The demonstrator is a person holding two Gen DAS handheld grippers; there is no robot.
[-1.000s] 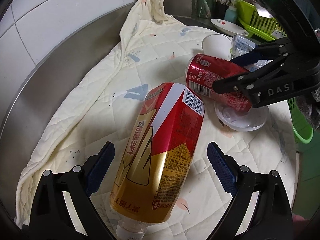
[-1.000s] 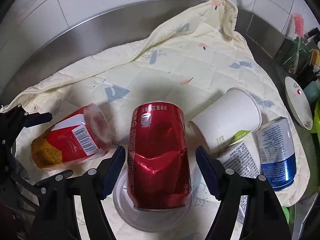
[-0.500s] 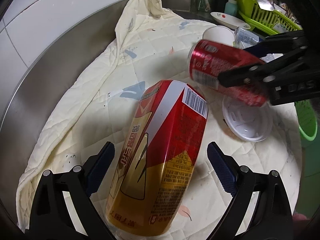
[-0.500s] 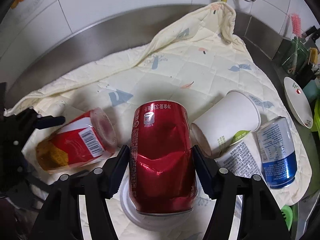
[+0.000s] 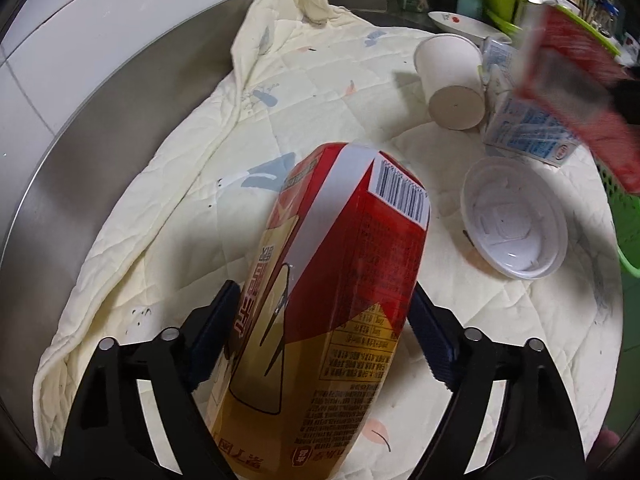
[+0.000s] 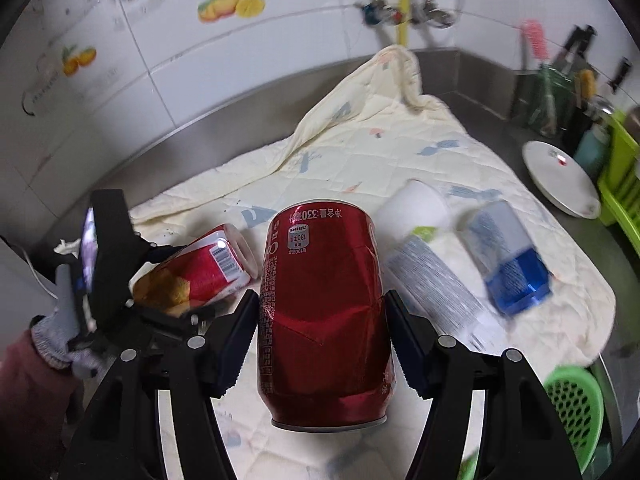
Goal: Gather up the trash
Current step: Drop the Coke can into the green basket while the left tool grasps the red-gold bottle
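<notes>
Left gripper (image 5: 322, 336): jaws have just been closing, and its pads now press both flanks of the red-and-gold bottle (image 5: 332, 312) — pinched near the gold lower half. The bottle lies tilted on the cream quilted cloth (image 5: 168, 216), barcode end pointing away from the camera.

Right gripper (image 6: 322, 344): clamped on the dented red can (image 6: 324, 320), one pad against each side; its jaws narrowed within the last second and have since held steady. The can hangs clear of the cloth, base toward the camera, printed top end pointing away. In the left wrist view the same can shows only as a red blur at upper right.

On the cloth:
- white paper cup (image 5: 452, 80) on its side, base toward the left camera
- white-and-blue carton (image 5: 528, 128) just beside the cup, touching it as far as can be told
- shallow white plastic lid (image 5: 516, 216) lying open side up, near the bottle's far end but apart from it
- blue-and-white can (image 6: 508, 256) on its side — blurred, near the cup's right in the right wrist view

The cloth covers a steel counter (image 5: 72, 152) against a tiled wall. A green perforated basket (image 6: 576, 412) sits off the cloth's near right corner. A gloved hand (image 6: 60, 336) with a dark red sleeve holds the left gripper's body.
</notes>
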